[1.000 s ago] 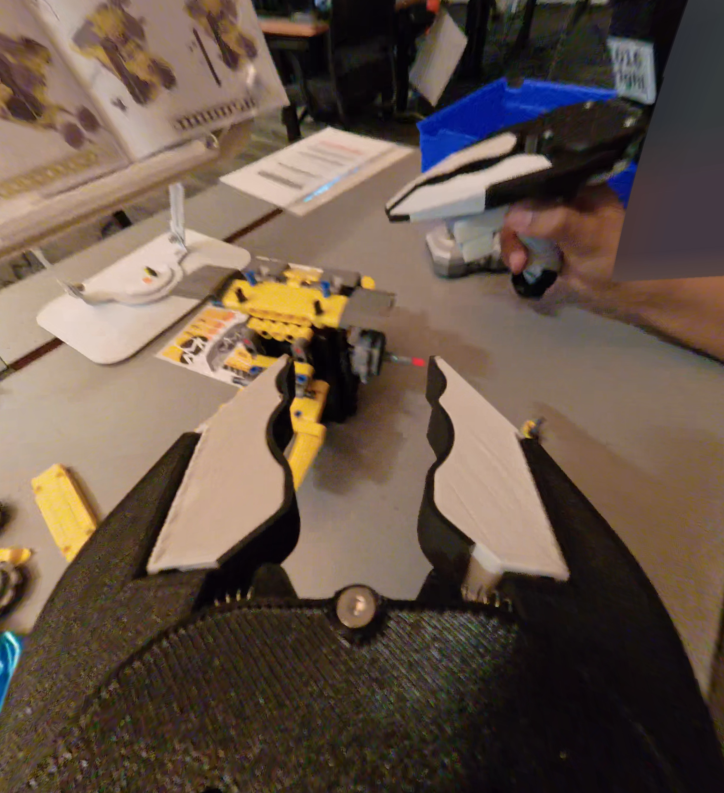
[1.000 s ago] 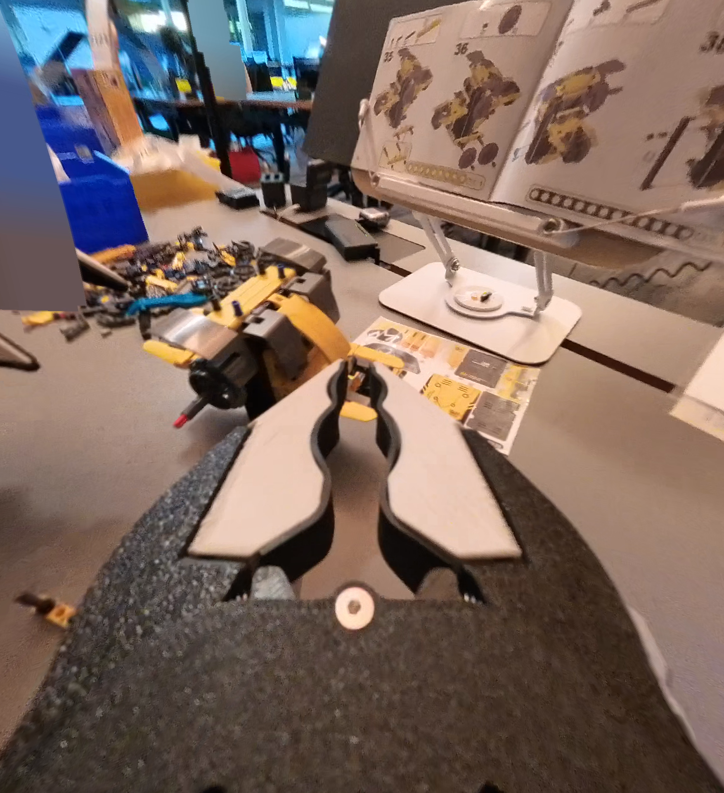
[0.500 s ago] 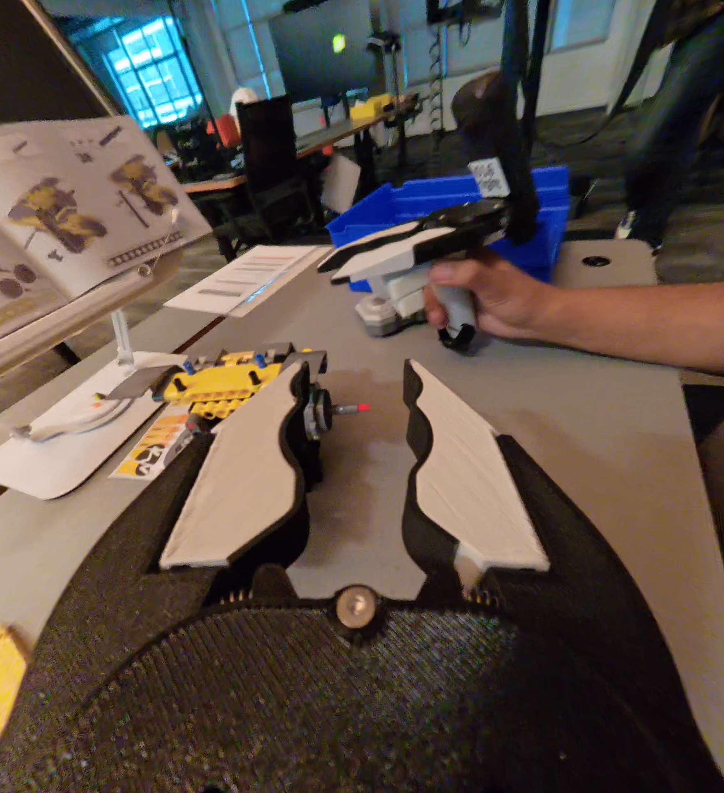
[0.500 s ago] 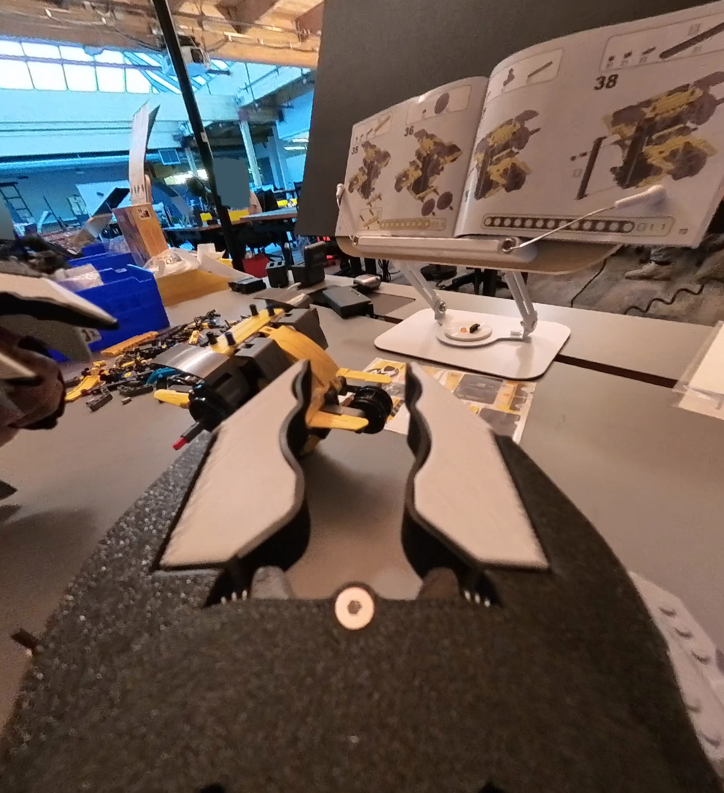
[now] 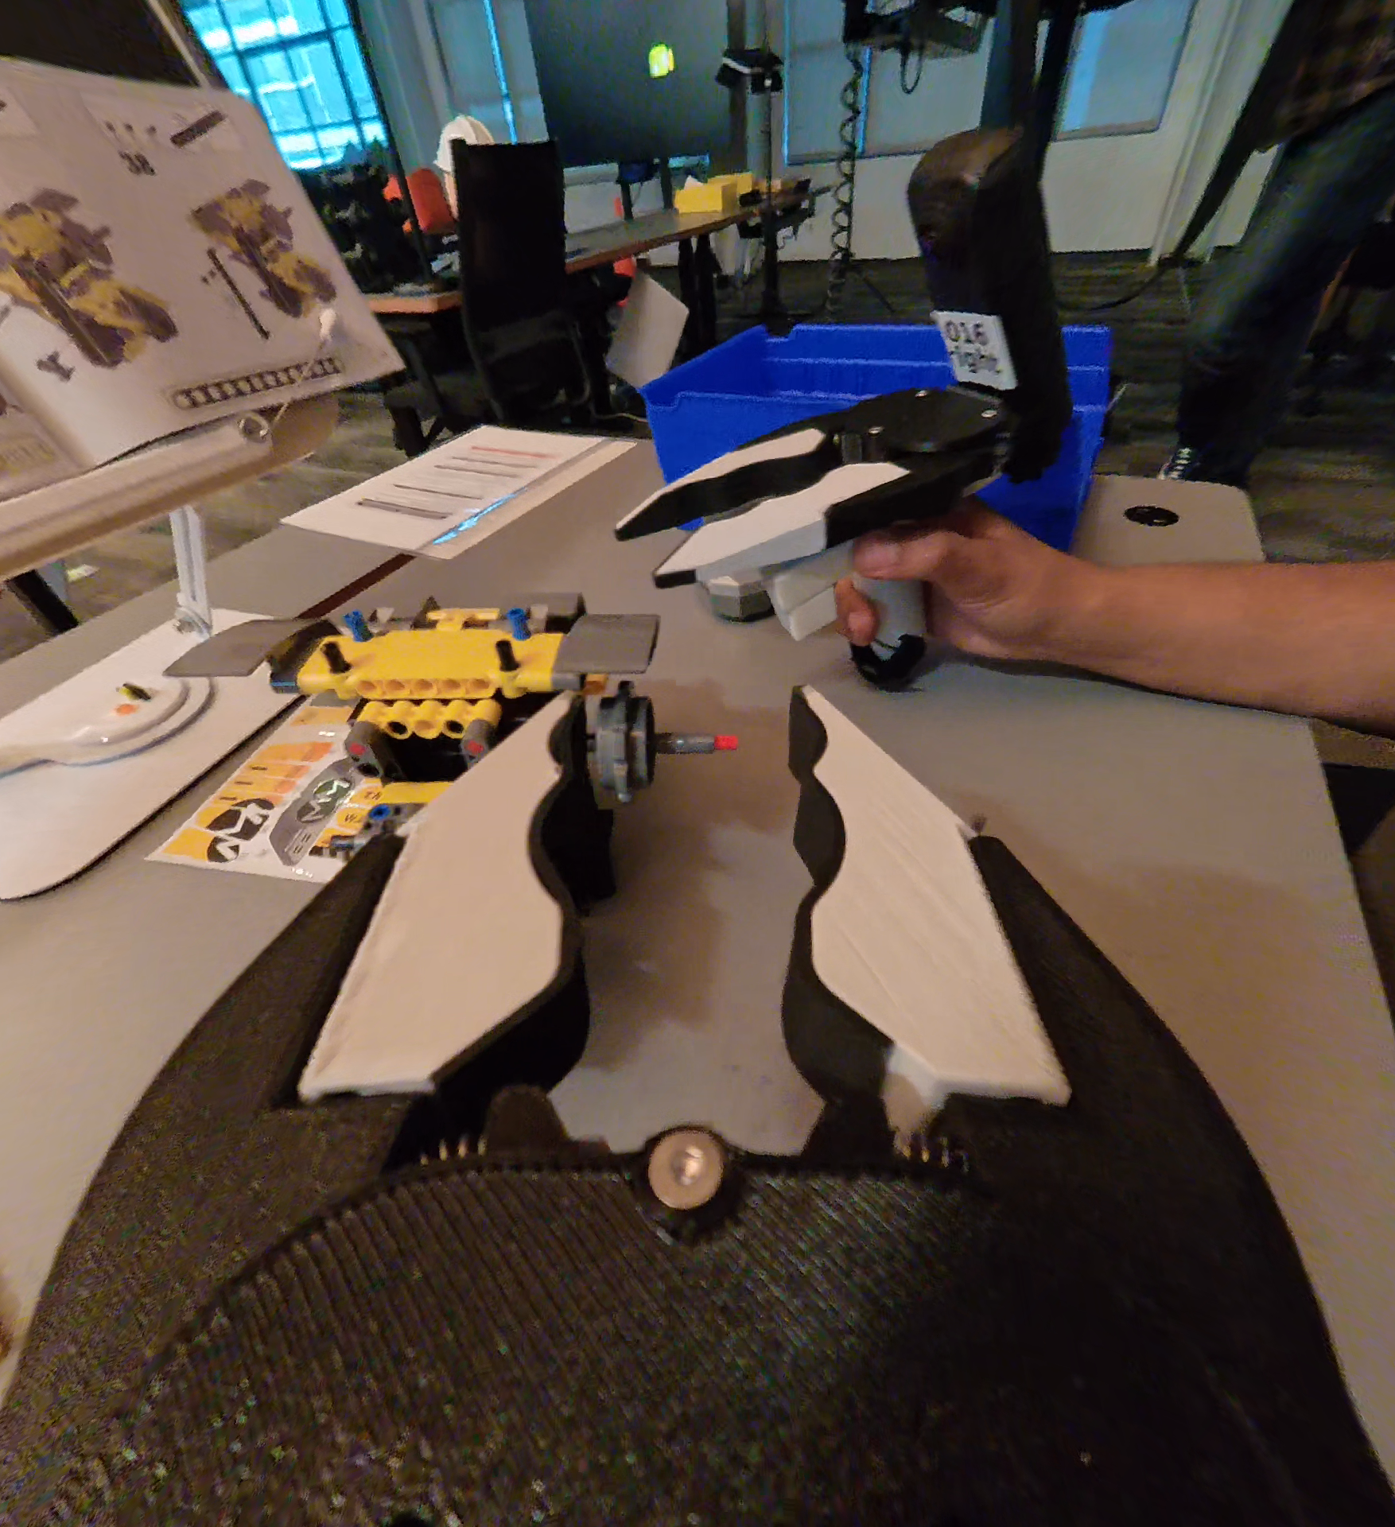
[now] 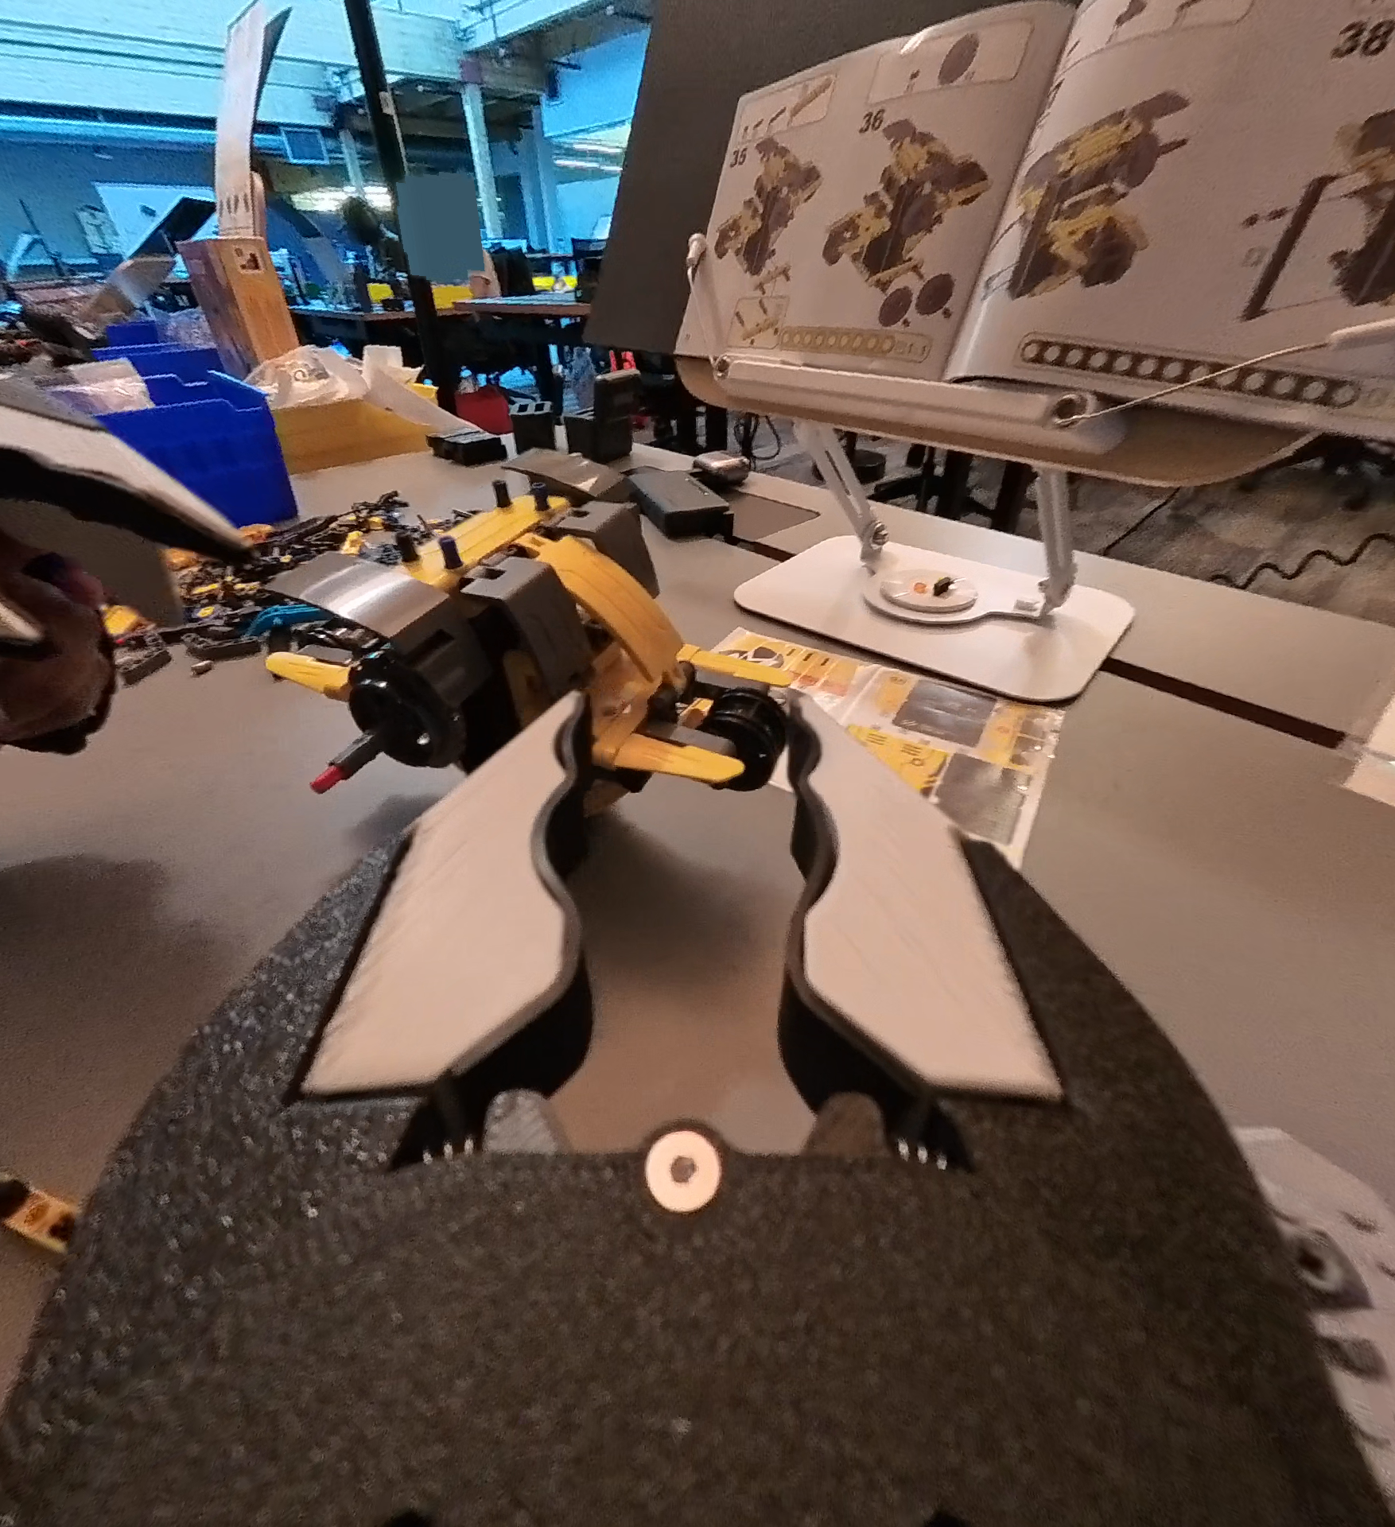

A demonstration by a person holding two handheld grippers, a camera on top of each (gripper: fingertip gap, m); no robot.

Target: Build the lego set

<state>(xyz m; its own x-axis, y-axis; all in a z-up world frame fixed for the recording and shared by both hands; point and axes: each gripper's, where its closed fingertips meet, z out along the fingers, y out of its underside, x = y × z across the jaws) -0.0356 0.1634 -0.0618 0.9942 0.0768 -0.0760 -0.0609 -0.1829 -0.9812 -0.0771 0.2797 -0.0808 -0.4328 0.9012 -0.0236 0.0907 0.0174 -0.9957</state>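
Left tool [image 5: 682,711]: fingers apart, holding nothing, poised above the grey surface [image 5: 1091,826]. The yellow and grey brick-built vehicle model [image 5: 446,669] stands on the surface at its 11 o'clock, just beside the left finger tip; a red-tipped axle [image 5: 698,742] projects from the model's side into the gap ahead. Right tool [image 6: 682,719]: fingers apart, empty, with the model's black wheel hub [image 6: 748,727] just ahead between the tips. A sticker sheet [image 6: 925,727] lies at 1 o'clock. The open instruction booklet [image 6: 1049,190] rests on a white stand [image 6: 934,611] beyond. Loose bricks [image 6: 207,611] lie at 10 o'clock.
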